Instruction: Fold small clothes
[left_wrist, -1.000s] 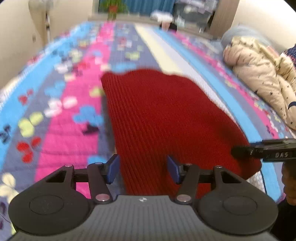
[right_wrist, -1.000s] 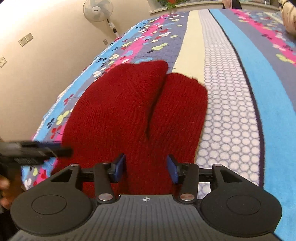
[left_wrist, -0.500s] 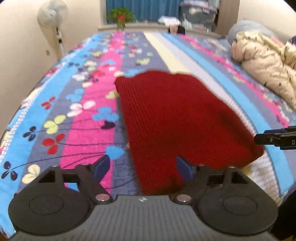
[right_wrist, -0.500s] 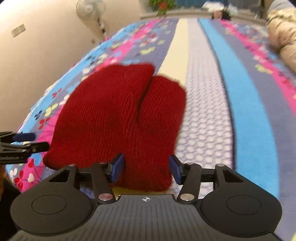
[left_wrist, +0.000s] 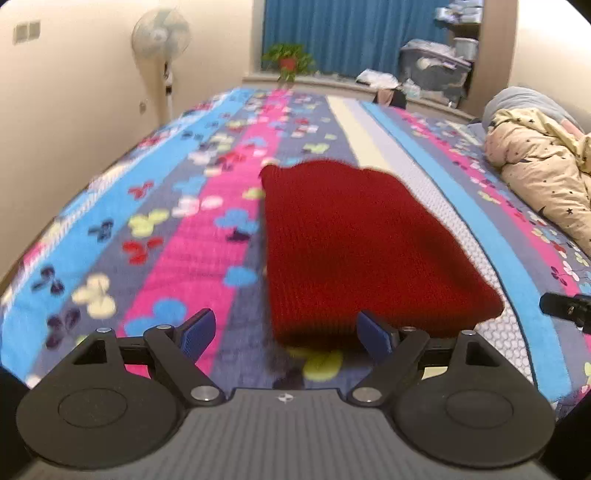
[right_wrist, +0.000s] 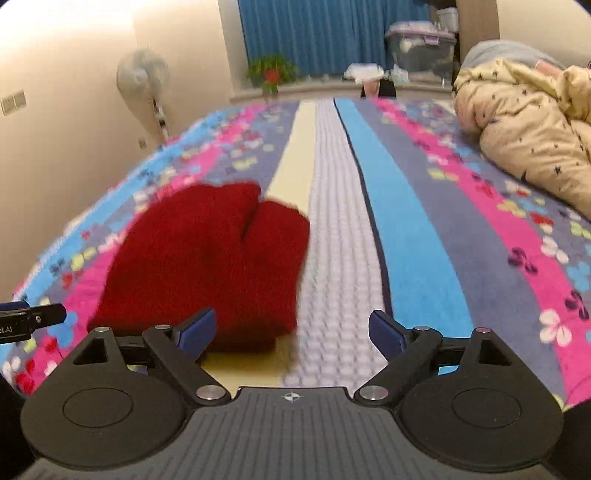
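Lying folded on the bed's bedspread (left_wrist: 177, 258), the red ribbed-knit garment (left_wrist: 354, 247) forms a thick, soft block with rounded corners; the right wrist view shows a seam-like cleft down its top. The bedspread is quilted, striped in blue, pink and grey with butterfly shapes. Both the left gripper (left_wrist: 284, 332) and right gripper (right_wrist: 291, 328) have just been opening; their blue-padded jaws stand spread, nothing between them, near the garment's closest edge.
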